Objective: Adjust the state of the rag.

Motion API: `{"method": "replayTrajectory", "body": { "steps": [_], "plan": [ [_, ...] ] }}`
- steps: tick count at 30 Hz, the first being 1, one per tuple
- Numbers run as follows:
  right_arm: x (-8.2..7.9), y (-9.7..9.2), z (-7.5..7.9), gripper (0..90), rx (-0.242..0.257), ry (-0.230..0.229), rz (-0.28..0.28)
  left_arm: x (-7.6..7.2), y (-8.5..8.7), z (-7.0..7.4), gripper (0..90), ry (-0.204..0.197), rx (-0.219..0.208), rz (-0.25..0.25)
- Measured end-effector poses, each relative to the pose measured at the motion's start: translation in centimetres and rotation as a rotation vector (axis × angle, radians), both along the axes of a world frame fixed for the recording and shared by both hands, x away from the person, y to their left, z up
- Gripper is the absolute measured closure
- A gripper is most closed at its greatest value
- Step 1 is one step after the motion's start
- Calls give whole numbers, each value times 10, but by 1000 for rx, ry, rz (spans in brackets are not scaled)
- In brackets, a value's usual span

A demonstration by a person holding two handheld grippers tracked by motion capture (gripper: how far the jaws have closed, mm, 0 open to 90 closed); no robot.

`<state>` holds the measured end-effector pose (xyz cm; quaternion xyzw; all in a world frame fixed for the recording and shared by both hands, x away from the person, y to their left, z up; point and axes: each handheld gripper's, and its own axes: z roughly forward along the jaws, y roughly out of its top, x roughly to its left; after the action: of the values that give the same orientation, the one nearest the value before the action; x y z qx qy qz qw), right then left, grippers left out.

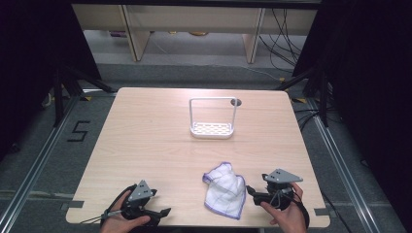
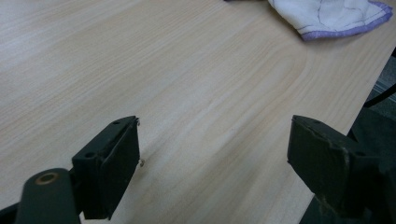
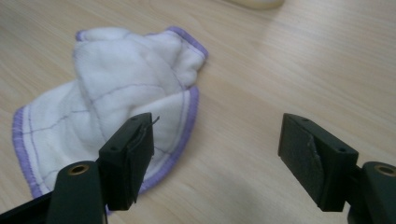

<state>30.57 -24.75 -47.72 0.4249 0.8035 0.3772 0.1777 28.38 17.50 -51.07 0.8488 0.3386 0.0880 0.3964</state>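
Note:
A crumpled white cloth with a purple hem (image 1: 224,189) (image 3: 116,102) lies near the table's front edge, right of the middle. My right gripper (image 1: 251,190) (image 3: 217,154) rests just to the cloth's right, open, nothing between its jaws; its left jaw overlaps the cloth's hem in the right gripper view. My left gripper (image 1: 164,213) (image 2: 215,161) sits at the front left, open over bare wood. The cloth's corner (image 2: 331,16) appears far ahead in the left gripper view. A white rack with a tall wire handle (image 1: 212,119) stands toward the back of the table.
The light wooden table (image 1: 145,141) has a small dark hole (image 1: 236,102) behind the rack. Black stands and cables flank the table on the floor; wooden furniture legs stand beyond the far edge.

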Motion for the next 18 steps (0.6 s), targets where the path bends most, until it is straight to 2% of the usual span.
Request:
{"method": "replayTrajectory", "body": {
  "steps": [1, 2, 3, 4, 8, 9, 10, 11, 12, 13, 14, 17, 18],
  "plan": [
    [-1, 2, 2, 284, 1, -14, 6, 0, -1, 0, 165, 1, -12, 9],
    [-1, 5, 3, 291, 8, -11, 22, 0, -2, -1, 164, 0, -12, 10],
    [-5, 9, 5, 299, 8, 7, 5, 0, -1, 0, 164, -1, 1, 3],
    [-4, 10, 6, 307, 1, -23, 32, 0, -2, 0, 163, 0, 1, 5],
    [-7, 24, 8, 333, -6, -36, 75, 0, -4, -1, 162, -1, -3, 0],
    [-7, 24, 8, 333, -6, -36, 75, 0, -3, 0, 162, -8, 18, -10],
    [-7, 27, 8, 343, -8, -34, 84, -1, -4, -1, 162, 0, 4, 4],
    [-7, 30, 8, 344, -11, -35, 90, -1, -3, 0, 162, -9, 15, -18],
    [-6, 32, 9, 344, -22, -42, 102, -1, -3, 0, 162, -7, 8, -11],
    [-6, 36, 8, 345, -25, -37, 106, -2, -5, -2, 162, -2, -16, 8],
    [-5, 38, 8, 354, -27, -33, 118, -1, -4, -1, 161, -3, 15, 5],
    [-4, 44, 8, 369, -39, -48, 143, -1, -4, -1, 161, -5, 18, 5],
    [-4, 49, 8, 379, -43, -46, 159, -1, -5, -1, 161, -7, 0, 0]
  ]
}}
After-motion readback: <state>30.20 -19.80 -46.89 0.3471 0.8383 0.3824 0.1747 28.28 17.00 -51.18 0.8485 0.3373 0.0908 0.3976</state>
